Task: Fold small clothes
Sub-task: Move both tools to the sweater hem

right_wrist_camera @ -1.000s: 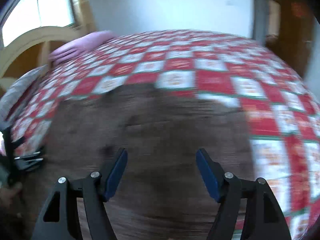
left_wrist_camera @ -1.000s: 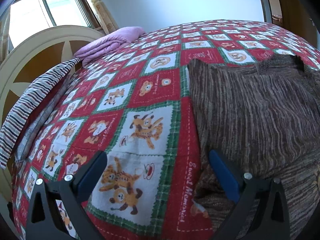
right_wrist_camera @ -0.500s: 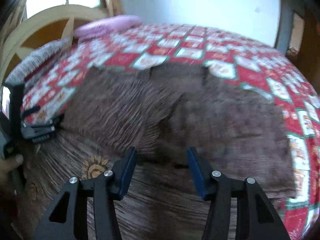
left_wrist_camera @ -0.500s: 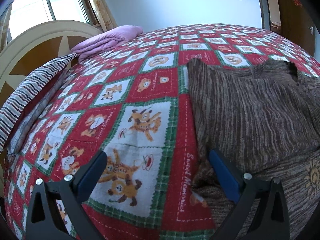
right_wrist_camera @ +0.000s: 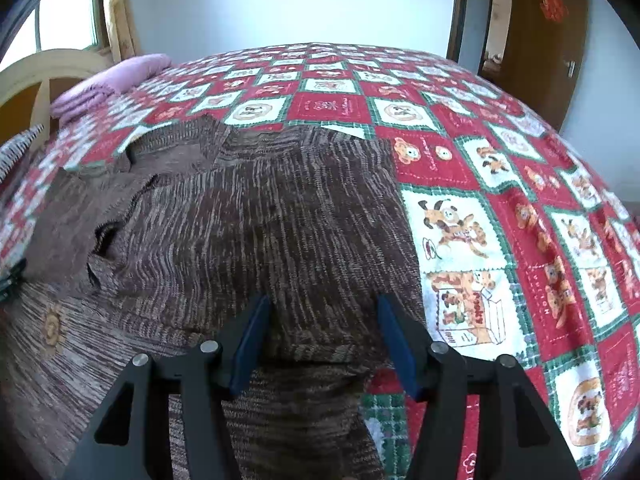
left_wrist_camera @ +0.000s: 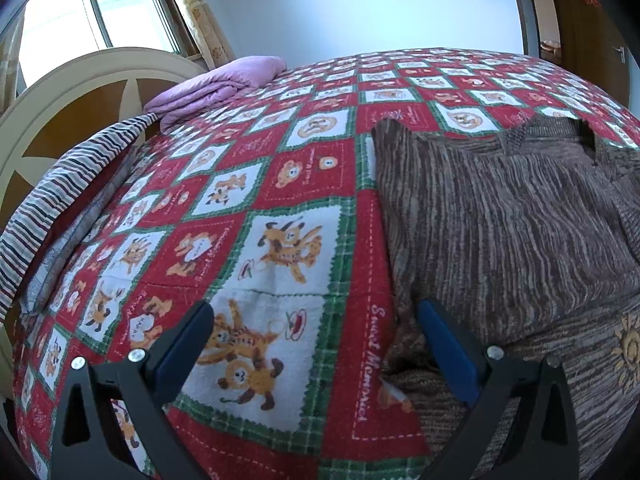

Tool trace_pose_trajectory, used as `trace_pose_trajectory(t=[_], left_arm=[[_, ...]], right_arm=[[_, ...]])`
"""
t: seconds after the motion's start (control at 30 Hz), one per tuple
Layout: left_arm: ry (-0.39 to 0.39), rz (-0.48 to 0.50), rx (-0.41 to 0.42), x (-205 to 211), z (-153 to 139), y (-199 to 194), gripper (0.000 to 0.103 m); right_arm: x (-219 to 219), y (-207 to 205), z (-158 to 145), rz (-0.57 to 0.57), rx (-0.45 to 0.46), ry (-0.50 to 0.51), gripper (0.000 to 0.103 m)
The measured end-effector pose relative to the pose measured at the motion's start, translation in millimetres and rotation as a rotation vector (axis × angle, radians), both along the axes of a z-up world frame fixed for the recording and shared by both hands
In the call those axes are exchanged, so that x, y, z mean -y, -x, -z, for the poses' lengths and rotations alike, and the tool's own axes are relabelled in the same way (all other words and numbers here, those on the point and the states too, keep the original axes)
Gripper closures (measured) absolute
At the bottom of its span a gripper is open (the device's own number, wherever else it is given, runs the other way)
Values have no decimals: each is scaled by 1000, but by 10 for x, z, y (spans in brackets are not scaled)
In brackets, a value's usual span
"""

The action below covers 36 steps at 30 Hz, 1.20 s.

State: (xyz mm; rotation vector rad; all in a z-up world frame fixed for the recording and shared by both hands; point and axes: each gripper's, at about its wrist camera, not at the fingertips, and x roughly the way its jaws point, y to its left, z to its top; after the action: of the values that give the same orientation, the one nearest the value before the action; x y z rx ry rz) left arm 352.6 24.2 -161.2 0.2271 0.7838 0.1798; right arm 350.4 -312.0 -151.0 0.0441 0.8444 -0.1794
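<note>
Looking along the left gripper (left_wrist_camera: 316, 330), its two blue-padded fingers (left_wrist_camera: 448, 350) are seen standing wide apart with nothing clamped between them. The right-hand finger is seen against the near left edge of a brown knitted sweater (left_wrist_camera: 500, 216); whether it touches the cloth cannot be told. The left-hand finger is seen over a bear-patterned square of the red, white and green quilt (left_wrist_camera: 256, 184) that covers the bed. The sweater is spread flat on the right part of the quilt, with an upper layer folded over the body and a yellow flower motif (left_wrist_camera: 630, 350) showing at the near right. A folded purple blanket (left_wrist_camera: 218, 84) is laid at the far left, beside a cream and brown headboard (left_wrist_camera: 76, 92), over which a striped cloth (left_wrist_camera: 56, 188) is draped.

From the right wrist, the right gripper (right_wrist_camera: 324, 330) is seen low over the near right part of the sweater (right_wrist_camera: 248, 232). Its jaws are partly apart and are opening; knit fabric is seen between and under the fingers (right_wrist_camera: 394, 340), but no pinch on it can be made out. The sweater's right edge is laid against the quilt (right_wrist_camera: 500, 200), with its collar toward the far left. A brown door (right_wrist_camera: 540, 28) is seen at the far right.
</note>
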Motion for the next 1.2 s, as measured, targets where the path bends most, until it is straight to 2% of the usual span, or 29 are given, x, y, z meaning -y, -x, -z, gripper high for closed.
trace_pose_trajectory(t=[0.17,0.3,0.37,0.63,0.77,1.0,1.07,1.2], left_arm=[[25,13,-12,-11,-12,11,0],[148,22,-31,-145,-89,129,0],[176,19,-36,-173,-109,245,0],[194,101,-14,-164,-166,865,0],[182,152,-34,-163,-127,1171,0],[214,180,-42,-216,-71,1555,0],[228,181,-44,-235,-56,1634,0],[244,189,-45,-262,-37,1815,0]], right_arm=[[90,81,1,-8,17,-65,42],[75,276,-106,-30,55,-77,41],[57,411,-150,-44,70,-96,41],[-45,920,-49,-93,-4,-175,41],[-113,1207,-21,-107,-3,-149,41],[-161,1504,6,-110,-12,-108,40],[-182,1567,37,-106,-23,-85,35],[-221,1745,78,-114,-15,-65,33]])
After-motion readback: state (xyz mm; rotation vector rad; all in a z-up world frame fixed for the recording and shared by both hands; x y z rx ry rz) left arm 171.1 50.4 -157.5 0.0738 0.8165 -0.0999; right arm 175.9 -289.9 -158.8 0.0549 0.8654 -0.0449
